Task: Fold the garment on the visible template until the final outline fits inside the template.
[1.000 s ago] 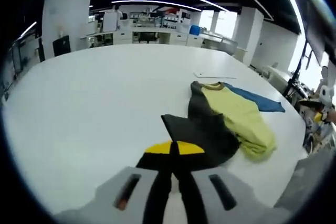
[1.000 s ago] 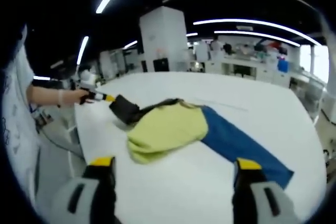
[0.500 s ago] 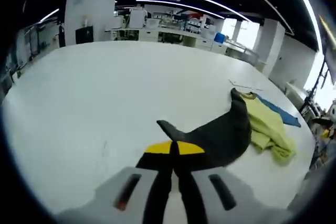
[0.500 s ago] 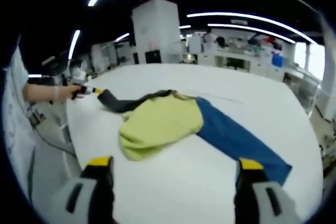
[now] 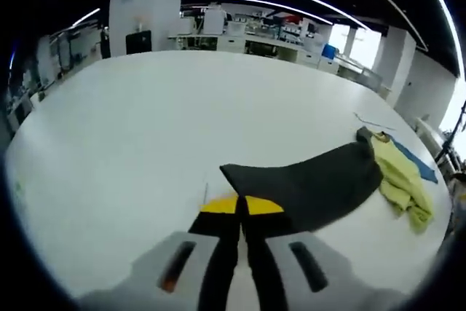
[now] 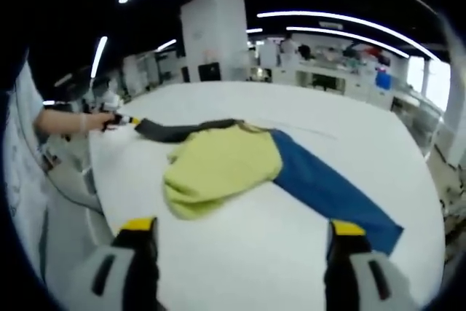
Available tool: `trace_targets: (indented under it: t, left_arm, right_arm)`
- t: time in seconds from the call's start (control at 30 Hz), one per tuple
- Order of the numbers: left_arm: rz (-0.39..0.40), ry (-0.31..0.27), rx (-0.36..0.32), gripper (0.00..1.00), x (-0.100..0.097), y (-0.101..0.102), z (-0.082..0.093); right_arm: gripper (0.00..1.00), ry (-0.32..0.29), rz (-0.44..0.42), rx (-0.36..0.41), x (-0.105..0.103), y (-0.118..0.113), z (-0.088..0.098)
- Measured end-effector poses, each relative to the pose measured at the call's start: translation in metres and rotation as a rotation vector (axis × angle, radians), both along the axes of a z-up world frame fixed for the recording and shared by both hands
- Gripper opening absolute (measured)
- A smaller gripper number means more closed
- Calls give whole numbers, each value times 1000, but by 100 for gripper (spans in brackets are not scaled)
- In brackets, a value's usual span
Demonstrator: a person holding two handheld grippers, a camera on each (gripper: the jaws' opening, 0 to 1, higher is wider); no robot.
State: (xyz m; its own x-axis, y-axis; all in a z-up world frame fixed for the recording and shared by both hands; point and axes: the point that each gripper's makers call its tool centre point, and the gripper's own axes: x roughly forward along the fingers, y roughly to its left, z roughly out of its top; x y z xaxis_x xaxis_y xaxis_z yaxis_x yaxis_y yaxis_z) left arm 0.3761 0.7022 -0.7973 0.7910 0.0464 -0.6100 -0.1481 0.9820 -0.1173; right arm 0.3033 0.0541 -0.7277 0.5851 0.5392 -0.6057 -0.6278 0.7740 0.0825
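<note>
So the left gripper (image 5: pixel 241 213) is clamped on the end of the dark sleeve (image 5: pixel 309 183) and has been dragging it away from the shirt (image 6: pixel 222 169). The sleeve is now lying much straighter on the white table (image 5: pixel 145 121) than a second ago. Looks like spreading out, not folding yet. The right gripper (image 6: pixel 240 253) is hanging wide open, just short of the yellow body, touching nothing.

One garment (image 6: pixel 240 169) is lying ahead of the fingers (image 6: pixel 138 242), two grippers (image 6: pixel 240 253) (image 5: pixel 241 209) are working, on one table (image 5: pixel 145 121).
</note>
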Motion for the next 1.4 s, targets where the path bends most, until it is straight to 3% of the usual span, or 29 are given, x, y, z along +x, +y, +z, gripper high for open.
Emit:
trace_targets:
  t: [0.17, 0.37, 0.57, 0.73, 0.9, 1.0, 1.07, 1.2, 1.4]
  left_arm:
    - [15, 29, 25, 0, 10, 22, -3]
    - [-8, 72, 59, 0, 23, 28, -12]
    - [-3, 97, 62, 0, 22, 28, -20]
    - [22, 88, 42, 0, 24, 32, -27]
    - [11, 47, 29, 1, 28, 28, -20]
    - [-7, 13, 27, 19, 30, 22, -11]
    - [-67, -4, 31, 32, 32, 10, -6]
    - [-128, -36, 25, 47, 33, -5, -1]
    - [-251, -73, 10, 72, 23, -48, 13]
  right_arm:
    - [96, 14, -9, -8, -3, -2, -2]
    - [96, 21, -17, -14, -5, -3, -2]
    - [96, 29, -21, -15, -8, -3, -4]
    - [96, 37, -26, -16, -11, -5, -6]
    - [96, 37, -27, -11, -11, -4, -6]
    - [96, 37, -23, -8, -11, -2, -6]
    - [96, 34, -20, -7, -11, 1, -5]
    - [96, 28, -7, 3, -10, 6, -4]
    - [96, 20, 8, 14, -9, 7, -4]
